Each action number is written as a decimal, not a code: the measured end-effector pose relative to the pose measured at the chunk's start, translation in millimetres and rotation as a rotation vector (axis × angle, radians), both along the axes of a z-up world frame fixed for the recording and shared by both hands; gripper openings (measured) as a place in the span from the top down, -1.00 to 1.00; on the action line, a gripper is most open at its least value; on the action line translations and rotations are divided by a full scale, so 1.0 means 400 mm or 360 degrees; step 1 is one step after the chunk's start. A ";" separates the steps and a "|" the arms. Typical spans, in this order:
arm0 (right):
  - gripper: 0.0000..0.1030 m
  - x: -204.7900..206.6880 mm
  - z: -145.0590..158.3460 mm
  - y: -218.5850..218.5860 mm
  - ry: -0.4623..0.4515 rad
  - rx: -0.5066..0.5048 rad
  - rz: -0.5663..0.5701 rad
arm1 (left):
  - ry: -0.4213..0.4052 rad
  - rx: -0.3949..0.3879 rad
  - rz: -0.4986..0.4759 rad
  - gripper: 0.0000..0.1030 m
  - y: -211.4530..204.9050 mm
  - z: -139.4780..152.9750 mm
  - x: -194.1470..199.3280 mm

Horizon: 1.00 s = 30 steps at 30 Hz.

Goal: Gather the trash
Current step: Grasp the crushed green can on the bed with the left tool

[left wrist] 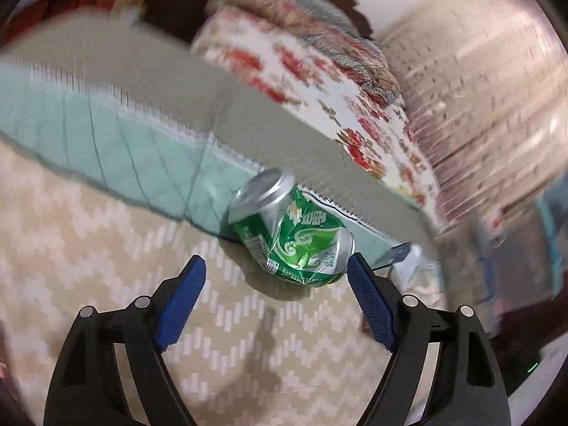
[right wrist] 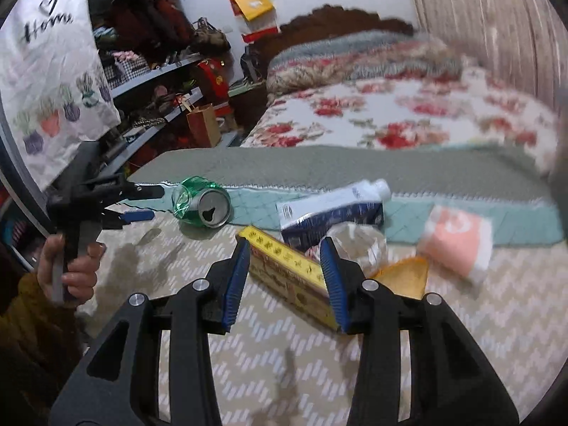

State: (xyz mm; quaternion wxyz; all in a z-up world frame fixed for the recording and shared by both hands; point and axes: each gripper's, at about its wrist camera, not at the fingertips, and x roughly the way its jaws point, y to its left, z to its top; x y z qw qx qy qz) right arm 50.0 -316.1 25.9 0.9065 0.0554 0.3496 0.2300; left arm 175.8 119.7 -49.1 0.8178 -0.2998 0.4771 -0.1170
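Observation:
A crushed green can point(left wrist: 291, 234) lies on its side on the bed's beige zigzag cover, against a teal quilted strip. My left gripper point(left wrist: 277, 266) is open just short of the can, its jaws either side of the can's near end without touching. The can also shows in the right wrist view point(right wrist: 202, 202), with the left gripper point(right wrist: 149, 200) beside it. My right gripper point(right wrist: 285, 248) is open around the near end of a yellow box point(right wrist: 287, 269). Behind the box lie a blue-and-white carton point(right wrist: 333, 209), crumpled clear plastic point(right wrist: 358, 245), an orange wrapper point(right wrist: 404, 277) and a pink-and-white pack point(right wrist: 458, 241).
The beige zigzag cover point(right wrist: 461, 337) has dark stains on its left part point(right wrist: 127, 259). A floral quilt point(right wrist: 408, 117) and folded blankets point(right wrist: 355, 56) lie behind. Cluttered shelves point(right wrist: 159, 71) and a paper bag point(right wrist: 204, 124) stand left of the bed.

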 end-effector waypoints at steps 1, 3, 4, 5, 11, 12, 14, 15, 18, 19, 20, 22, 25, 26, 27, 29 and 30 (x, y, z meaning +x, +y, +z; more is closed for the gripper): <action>0.14 0.015 0.009 0.014 0.0011 0.0015 0.0023 | 0.0030 -0.0038 0.0014 -0.50 0.000 -0.018 -0.004; 0.14 0.082 0.040 0.076 0.0067 0.0030 0.0107 | 0.0054 -0.0050 -0.0005 -0.46 -0.011 -0.038 -0.014; 0.14 0.102 0.050 0.093 0.0100 0.0027 0.0141 | 0.0057 -0.0061 -0.0013 -0.44 -0.017 -0.044 -0.021; 0.17 0.135 0.052 0.125 0.0151 0.0027 0.0180 | 0.0027 -0.0051 0.0002 -0.44 -0.022 -0.040 -0.031; 0.24 0.439 -0.037 0.323 0.0687 0.0129 0.0205 | 0.0031 -0.0195 0.0028 -0.26 -0.009 -0.064 -0.007; 0.25 0.462 -0.049 0.338 0.0730 0.0146 0.0196 | 0.0032 -0.0208 0.0029 -0.20 -0.009 -0.070 0.000; 0.25 0.519 -0.086 0.384 0.0832 0.0114 0.0183 | 0.0027 -0.0247 0.0031 -0.19 -0.002 -0.075 0.003; 0.25 0.529 -0.095 0.401 0.0854 0.0089 0.0186 | 0.0022 -0.0252 0.0031 -0.19 -0.004 -0.076 0.006; 0.25 0.541 -0.139 0.452 0.0944 0.0034 0.0228 | 0.0010 -0.0267 0.0024 -0.19 -0.007 -0.077 0.013; 0.27 0.536 -0.153 0.462 0.0982 0.0043 0.0256 | 0.0011 -0.0288 0.0027 -0.19 -0.004 -0.080 0.019; 0.28 0.529 -0.168 0.465 0.1017 0.0065 0.0271 | 0.0008 -0.0316 0.0033 -0.19 -0.001 -0.082 0.020; 0.35 0.517 -0.196 0.464 0.1084 0.0118 0.0285 | -0.0003 -0.0363 0.0042 -0.19 0.008 -0.085 0.029; 0.35 0.478 -0.223 0.448 0.1163 0.0247 0.0315 | -0.0004 -0.0419 0.0048 -0.02 0.018 -0.090 0.022; 0.35 0.465 -0.230 0.444 0.1175 0.0273 0.0319 | 0.0010 -0.0444 0.0044 0.06 0.018 -0.096 0.020; 0.37 0.448 -0.233 0.436 0.1190 0.0309 0.0321 | 0.0025 -0.0470 0.0040 0.22 0.019 -0.102 0.019; 0.41 0.416 -0.245 0.411 0.1231 0.0400 0.0292 | 0.0034 -0.0484 0.0044 0.60 0.021 -0.106 0.002; 0.41 0.401 -0.247 0.399 0.1245 0.0454 0.0288 | 0.0017 -0.0474 0.0043 0.72 0.023 -0.103 -0.007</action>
